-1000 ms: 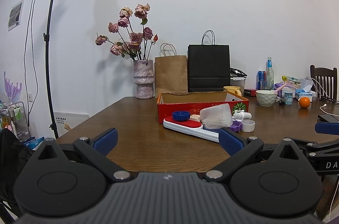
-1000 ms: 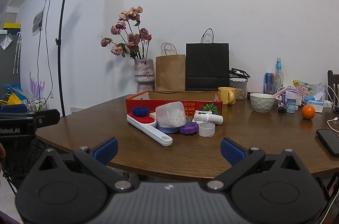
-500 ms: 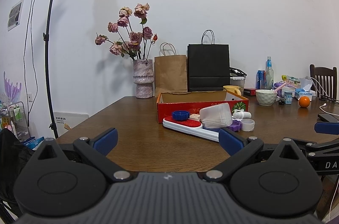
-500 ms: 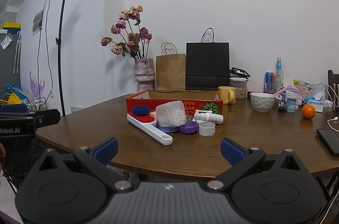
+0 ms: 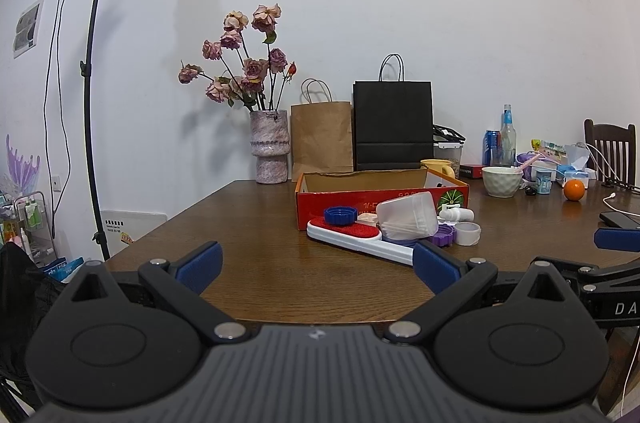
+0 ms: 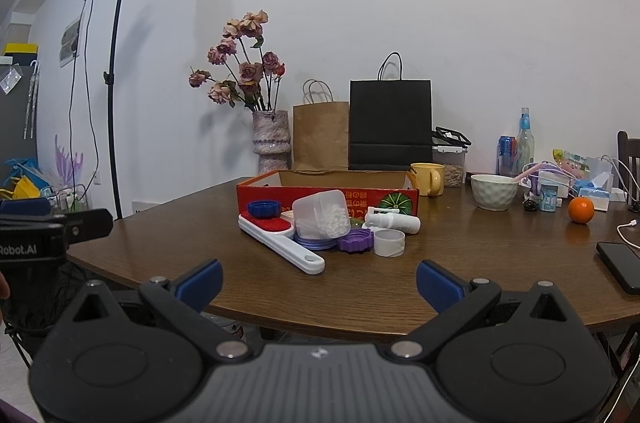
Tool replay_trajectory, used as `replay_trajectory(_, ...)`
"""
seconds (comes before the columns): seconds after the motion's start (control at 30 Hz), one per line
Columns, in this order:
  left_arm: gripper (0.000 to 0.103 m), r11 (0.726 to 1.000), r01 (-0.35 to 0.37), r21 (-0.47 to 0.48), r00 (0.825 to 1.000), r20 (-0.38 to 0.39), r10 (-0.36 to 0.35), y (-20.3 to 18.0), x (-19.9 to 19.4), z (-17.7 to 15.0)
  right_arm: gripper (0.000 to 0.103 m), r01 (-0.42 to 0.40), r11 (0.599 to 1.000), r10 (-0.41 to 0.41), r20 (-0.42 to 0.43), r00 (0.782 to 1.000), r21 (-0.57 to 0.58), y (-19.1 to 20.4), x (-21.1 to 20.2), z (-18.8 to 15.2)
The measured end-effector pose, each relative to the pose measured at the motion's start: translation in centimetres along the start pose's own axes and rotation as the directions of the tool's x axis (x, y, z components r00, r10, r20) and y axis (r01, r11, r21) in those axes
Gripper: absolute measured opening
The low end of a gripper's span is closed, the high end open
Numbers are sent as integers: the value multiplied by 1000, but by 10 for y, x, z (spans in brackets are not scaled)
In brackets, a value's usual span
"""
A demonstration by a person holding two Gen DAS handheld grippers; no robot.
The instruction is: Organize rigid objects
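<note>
Blue-padded hand-held gripper wide, empty

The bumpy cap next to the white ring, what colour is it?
Purple cap, clearest in the right wrist view.

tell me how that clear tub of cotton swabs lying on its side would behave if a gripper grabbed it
The clear tub looks like thin plastic, so it is probably light and may flex under a squeeze. It lies tilted across the lint brush, so a nudge could roll it. Its smooth walls may slip between the pads.
</note>
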State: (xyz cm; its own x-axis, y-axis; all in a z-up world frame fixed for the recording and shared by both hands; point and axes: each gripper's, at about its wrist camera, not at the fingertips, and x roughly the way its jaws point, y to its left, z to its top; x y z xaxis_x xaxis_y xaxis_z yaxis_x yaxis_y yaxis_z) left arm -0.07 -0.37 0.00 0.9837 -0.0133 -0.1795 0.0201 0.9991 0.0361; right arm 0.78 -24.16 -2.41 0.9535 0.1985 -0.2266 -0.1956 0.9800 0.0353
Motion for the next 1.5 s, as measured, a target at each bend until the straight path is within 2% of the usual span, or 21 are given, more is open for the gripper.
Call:
replay_trajectory(0.37,103,1000,-5,13,1000,-9,5,0,6,-5,103,-5,1000,5,-12,1000,14,-3,6,-5)
replay_trajectory(0.67,103,999,-4,54,998,-63,7,-11,49,-18,103,24,999,-21,-77,997,45,-18,51,-14)
replay_trajectory(0.83,103,998,20,57,994,-106,-14,-13,80,-16,103,19,998,-13,-98,995,67,-27,77,-10)
replay_trajectory(0.9,103,999,22,38,991,-132,-17,-12,95,-14,103,-7,997,14,-92,996,74,-31,85,-5)
replay_trajectory(1.0,103,999,30,-13,985,-169,-32,-6,117,-9,102,-6,997,13,-93,996,77,-34,101,2)
replay_trajectory(1.13,103,999,48,-23,985,-164,-52,-1,143,-2,92,-21,996,30,-111,993,82,-40,128,14)
replay_trajectory(1.4,100,995,89,37,988,-127,-84,-11,205,21,90,-58,995,67,-123,990,77,-43,185,34)
replay_trajectory(1.5,97,994,100,36,985,-143,-94,-15,233,28,83,-74,995,81,-130,988,63,-42,206,43)
